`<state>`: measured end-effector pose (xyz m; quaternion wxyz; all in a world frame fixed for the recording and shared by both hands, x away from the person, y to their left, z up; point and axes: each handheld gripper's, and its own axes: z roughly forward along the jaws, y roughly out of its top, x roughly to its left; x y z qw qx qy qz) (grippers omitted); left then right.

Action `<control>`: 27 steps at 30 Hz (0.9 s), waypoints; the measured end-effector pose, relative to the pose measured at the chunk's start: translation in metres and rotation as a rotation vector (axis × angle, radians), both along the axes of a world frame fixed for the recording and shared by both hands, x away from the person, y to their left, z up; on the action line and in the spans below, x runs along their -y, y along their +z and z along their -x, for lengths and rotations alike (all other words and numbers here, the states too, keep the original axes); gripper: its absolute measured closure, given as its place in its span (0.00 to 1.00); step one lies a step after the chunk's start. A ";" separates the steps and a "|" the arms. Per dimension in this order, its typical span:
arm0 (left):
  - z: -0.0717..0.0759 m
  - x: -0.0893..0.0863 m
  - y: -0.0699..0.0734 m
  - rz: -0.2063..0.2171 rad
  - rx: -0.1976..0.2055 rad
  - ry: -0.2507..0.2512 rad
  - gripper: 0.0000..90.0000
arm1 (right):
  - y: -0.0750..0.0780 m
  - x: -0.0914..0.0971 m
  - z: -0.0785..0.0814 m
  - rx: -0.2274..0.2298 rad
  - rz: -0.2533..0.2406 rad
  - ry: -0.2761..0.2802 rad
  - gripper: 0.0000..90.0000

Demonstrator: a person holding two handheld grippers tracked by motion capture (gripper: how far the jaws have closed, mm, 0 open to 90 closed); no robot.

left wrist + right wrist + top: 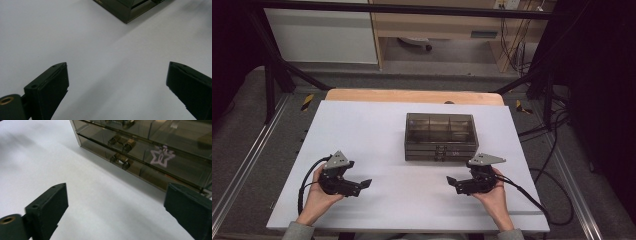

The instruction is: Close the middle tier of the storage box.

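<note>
Two shallow drawers with small metal handles front the box, a smoky, see-through plastic case with a row of compartments on top and a pale star drawn on one drawer. It sits square on the white table, just past the middle, with its front toward the person. Bare surface runs wide to its left and right and across the whole near half, while the far edge lies close behind it. The right claw hovers just off the box's near right corner, released, its jaws spread with only table between them. The left claw hangs well apart from the box, off its near left corner, likewise released over bare table.
</note>
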<state>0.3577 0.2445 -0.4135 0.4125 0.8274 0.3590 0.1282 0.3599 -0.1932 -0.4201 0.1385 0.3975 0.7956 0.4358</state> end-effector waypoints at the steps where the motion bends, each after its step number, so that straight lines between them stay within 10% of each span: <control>1: 0.000 0.000 0.000 0.001 -0.001 0.000 0.05 | 0.000 0.001 0.001 -0.006 0.000 -0.001 0.05; 27: 0.001 0.001 -0.001 -0.005 -0.001 -0.006 0.04 | -0.010 0.049 0.010 -0.019 -0.030 -0.045 0.01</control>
